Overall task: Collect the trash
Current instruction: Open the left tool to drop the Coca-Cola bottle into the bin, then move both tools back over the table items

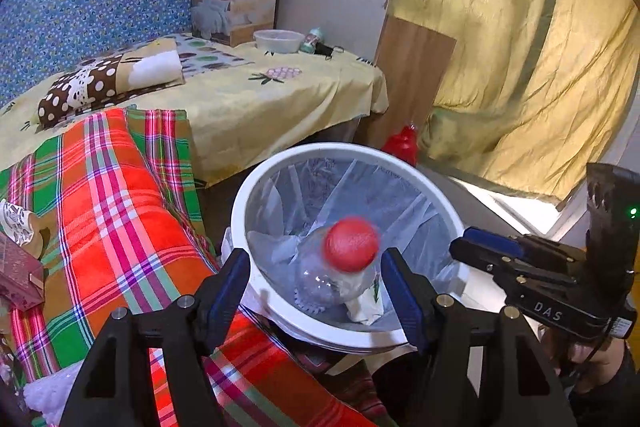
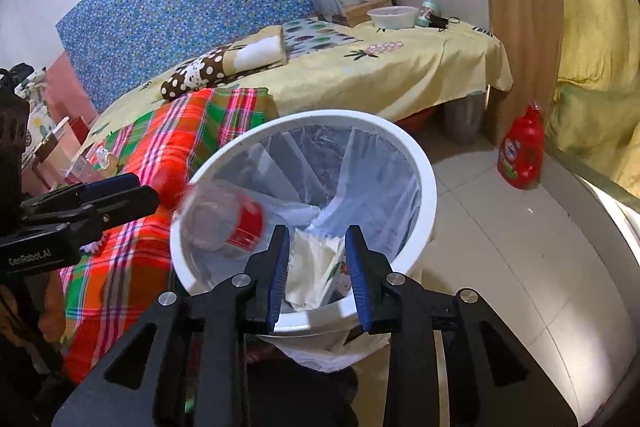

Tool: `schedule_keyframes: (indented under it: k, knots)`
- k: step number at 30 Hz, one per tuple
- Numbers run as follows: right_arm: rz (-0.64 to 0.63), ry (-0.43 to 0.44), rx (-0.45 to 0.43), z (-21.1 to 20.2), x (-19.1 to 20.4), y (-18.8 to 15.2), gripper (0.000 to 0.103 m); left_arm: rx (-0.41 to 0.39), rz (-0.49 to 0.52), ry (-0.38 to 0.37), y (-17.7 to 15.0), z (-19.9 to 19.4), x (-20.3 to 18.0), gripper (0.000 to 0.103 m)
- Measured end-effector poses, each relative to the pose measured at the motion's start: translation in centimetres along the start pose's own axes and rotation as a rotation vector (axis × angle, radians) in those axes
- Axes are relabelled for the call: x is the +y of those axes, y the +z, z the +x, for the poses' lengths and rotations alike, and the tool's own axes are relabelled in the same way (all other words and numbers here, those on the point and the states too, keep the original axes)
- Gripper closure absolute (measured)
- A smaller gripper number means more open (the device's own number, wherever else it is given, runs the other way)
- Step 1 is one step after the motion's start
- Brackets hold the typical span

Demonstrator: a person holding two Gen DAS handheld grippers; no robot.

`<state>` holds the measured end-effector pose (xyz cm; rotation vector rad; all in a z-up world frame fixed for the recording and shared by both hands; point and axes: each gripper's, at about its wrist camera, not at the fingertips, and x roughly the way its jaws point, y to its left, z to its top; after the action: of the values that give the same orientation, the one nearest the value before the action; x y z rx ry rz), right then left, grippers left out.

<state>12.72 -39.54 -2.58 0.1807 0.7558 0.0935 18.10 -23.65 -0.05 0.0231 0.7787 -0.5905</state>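
Our left tool gapes empty; our right tool stands slightly parted, empty. The bottle, blurred, is over the bin: light, slippery, best gripped mid-body.

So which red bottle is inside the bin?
The clear bottle with the red cap, tumbling into the white bin. The all-red detergent bottle stands on the floor.

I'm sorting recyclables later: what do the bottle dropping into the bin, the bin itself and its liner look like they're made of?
Bottle: clear, glossy thin plastic with a red cap; the liner shows through its body.
Bin: white, smooth, rigid-looking rim, probably hard plastic.
Liner: thin translucent plastic film, creased and folded over the rim.
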Motion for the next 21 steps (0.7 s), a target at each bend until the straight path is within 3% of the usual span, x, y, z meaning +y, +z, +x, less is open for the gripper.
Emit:
schedule_keyframes:
  k: [21]
  knots:
    - [-0.059,0.036,-0.051,-2.3,4.1,0.0,0.068,-0.073,-0.077,0.055,-2.7,-6.7,1.9,0.036]
